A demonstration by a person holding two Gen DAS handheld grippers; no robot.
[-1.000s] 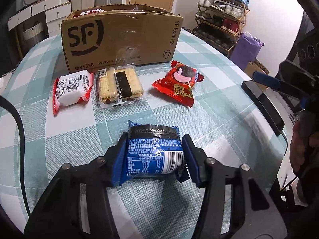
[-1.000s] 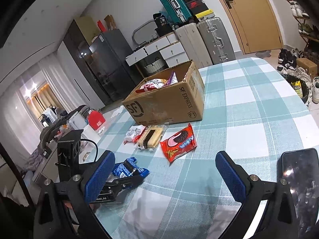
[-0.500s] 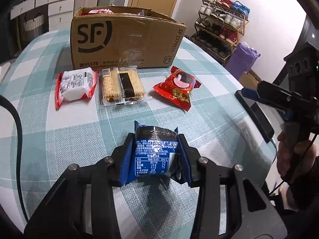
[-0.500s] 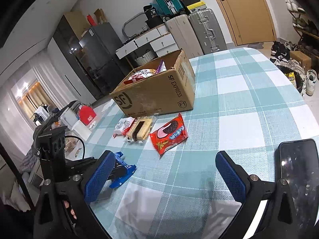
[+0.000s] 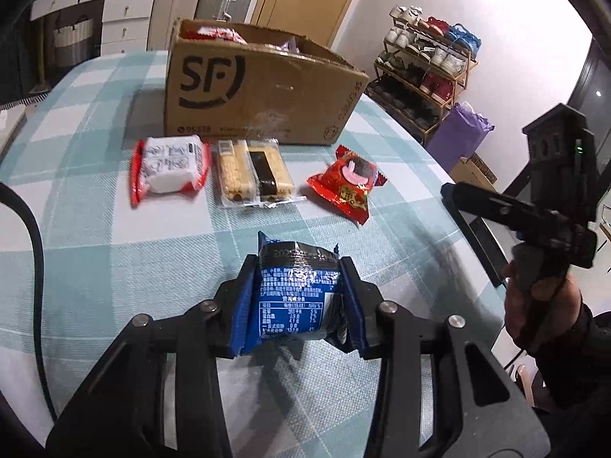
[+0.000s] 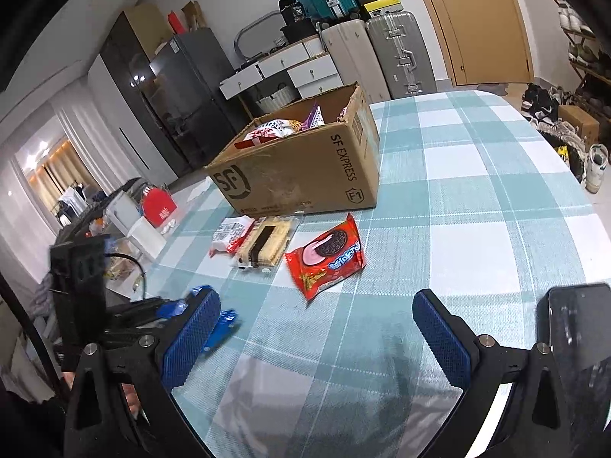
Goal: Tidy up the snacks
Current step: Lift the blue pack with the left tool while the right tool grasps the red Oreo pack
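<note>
A: What lies around the left gripper [image 5: 298,297]?

B: It is clamped on a blue snack packet [image 5: 299,297], both blue pads pressed to the packet's sides, label side up, above the checked tablecloth [image 5: 95,267]. Beyond it lie 3 more snacks in a row: a red-and-white packet [image 5: 170,168], a clear pack of wafer biscuits [image 5: 254,175] just beside it, and a red cookie packet [image 5: 349,185] set a little apart to the right.

A: And behind those?

B: An open cardboard box [image 5: 259,91] marked SF, just behind the row, with wrappers showing over its rim — nothing stands between the held packet and the row.

A: The right gripper [image 6: 317,328]?

B: Wide open, holding nothing, its fingers spread over bare cloth near the table's edge. A dark phone [image 6: 573,328] lies flat just beside its right finger.

A: Room to move?

B: Open cloth lies to the right of the box and in front of the red cookie packet. The table curves away on the far side.

A: The room?

B: Suitcases [image 6: 397,53], white drawers [image 6: 298,68] and a wooden door [image 6: 485,19] beyond the table — a shoe rack [image 5: 427,65] and a purple bag [image 5: 458,137] off to the right.
</note>
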